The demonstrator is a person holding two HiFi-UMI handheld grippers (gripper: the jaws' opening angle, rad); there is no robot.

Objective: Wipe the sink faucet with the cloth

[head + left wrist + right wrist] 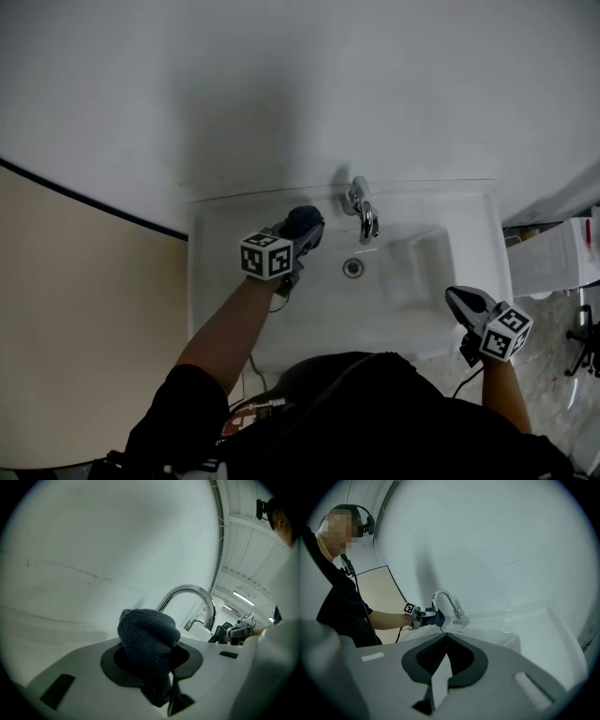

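Note:
A chrome curved faucet point(362, 210) stands at the back rim of the white sink point(309, 319). My left gripper point(306, 227) is shut on a bunched dark blue cloth point(147, 637), held just left of the faucet point(194, 599) and a little apart from it. In the right gripper view the cloth point(436, 618) sits beside the spout point(446, 603). My right gripper point(461, 301) hangs over the sink's front right corner, jaws shut with nothing between them point(442, 665).
The drain point(352, 268) lies in the basin's middle. A grey wall rises behind the sink. A beige panel point(75, 319) is at the left. White equipment and a stand point(562, 262) stand to the right of the sink.

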